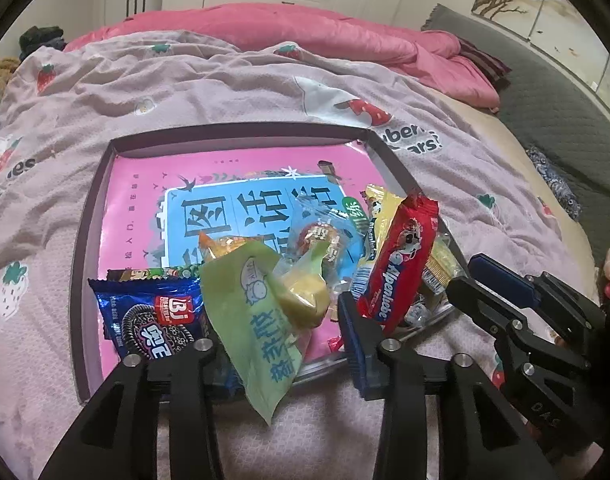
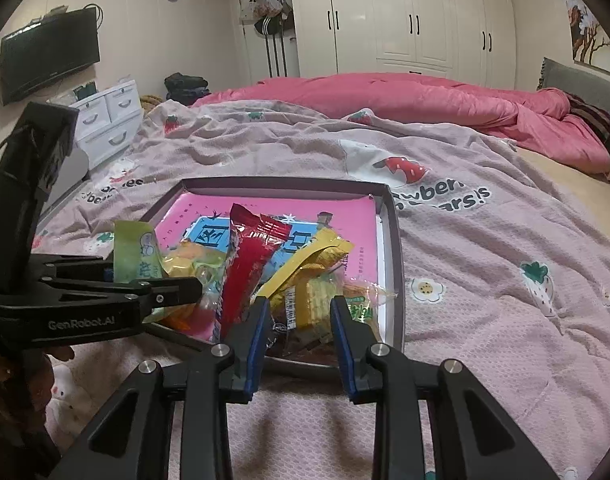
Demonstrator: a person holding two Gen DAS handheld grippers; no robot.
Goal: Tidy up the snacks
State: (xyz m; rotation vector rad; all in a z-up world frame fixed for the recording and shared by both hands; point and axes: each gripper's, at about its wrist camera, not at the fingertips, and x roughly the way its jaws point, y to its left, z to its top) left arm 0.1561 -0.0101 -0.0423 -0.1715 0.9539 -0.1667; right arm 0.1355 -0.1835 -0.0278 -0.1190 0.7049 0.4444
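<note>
Left gripper (image 1: 283,344): jaws spread wide, a pale green packet (image 1: 253,320) with blue Chinese print lying between them; whether the pads actually touch it cannot be told. Right gripper (image 2: 299,340): jaws moderately apart, nothing clamped, tips at the near rim of the tray (image 2: 397,264).

Snacks sit heaped in the tray's lower right part, centre of both frames. Readable labels: red stick pack (image 1: 401,264) "Alpenliebe", standing tilted; blue cookie packet (image 1: 153,316) with "BJ" badge, lower left of the pile. Yellow wrapper (image 2: 305,268) beside the red one, text illegible. Tray liner is a pink sheet (image 1: 145,184) with large Chinese characters on a blue panel. Bedspread (image 2: 485,240) print partly reads "berries", "bears!". Left gripper body reads "GenRobot.AI".
</note>
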